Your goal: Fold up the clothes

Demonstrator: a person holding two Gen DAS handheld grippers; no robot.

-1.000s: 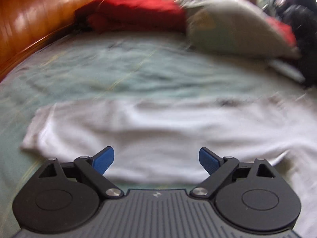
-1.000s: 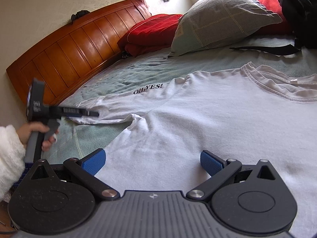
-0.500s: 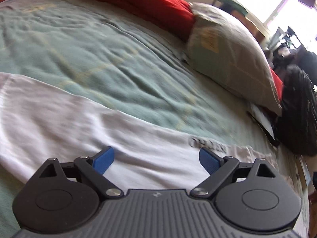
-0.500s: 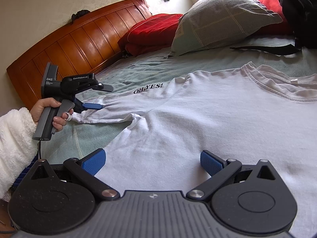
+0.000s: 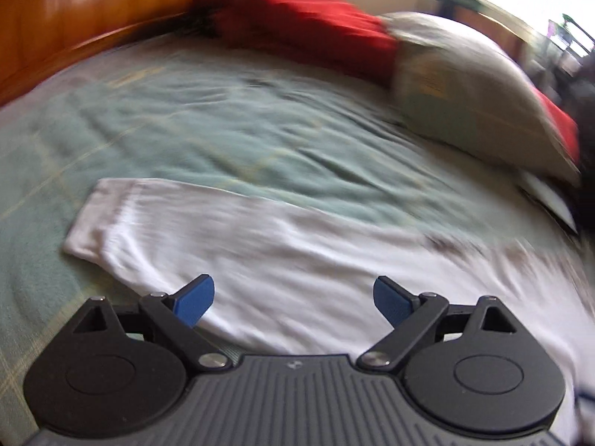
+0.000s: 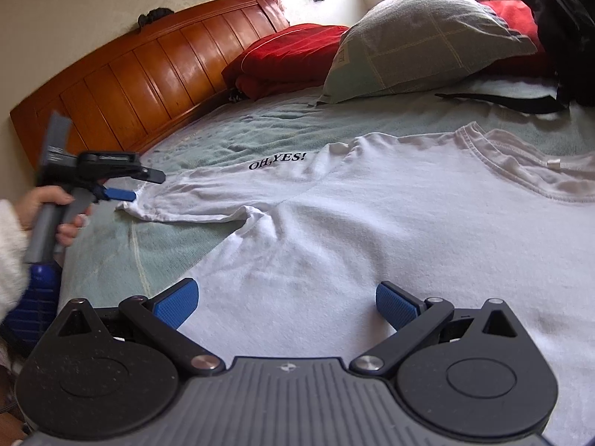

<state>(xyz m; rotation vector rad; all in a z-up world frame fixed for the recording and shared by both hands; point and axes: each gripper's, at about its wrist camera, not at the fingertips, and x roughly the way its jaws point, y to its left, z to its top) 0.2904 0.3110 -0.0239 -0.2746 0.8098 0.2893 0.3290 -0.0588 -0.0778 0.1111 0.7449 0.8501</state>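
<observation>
A white T-shirt (image 6: 372,230) printed "OH,YES!" lies spread flat on a pale green bedspread (image 6: 260,126). Its left sleeve (image 5: 156,219) stretches out toward the bed's edge. In the left wrist view my left gripper (image 5: 293,297) hovers open over the sleeve, blue pads wide apart, nothing between them. The right wrist view shows that same left gripper (image 6: 124,189) at the sleeve's cuff, held by a hand in a white fluffy sleeve. My right gripper (image 6: 286,304) stands open just above the shirt's body near the armpit fold.
A wooden headboard (image 6: 141,85) runs along the far left. A red folded blanket (image 6: 286,55) and a grey-green pillow (image 6: 420,37) lie at the head of the bed. A black bag with a strap (image 6: 557,33) sits at the far right.
The left gripper has swung and dropped back toward the sleeve cuff, its view blurred by motion. The right gripper and the shirt have stayed put.
</observation>
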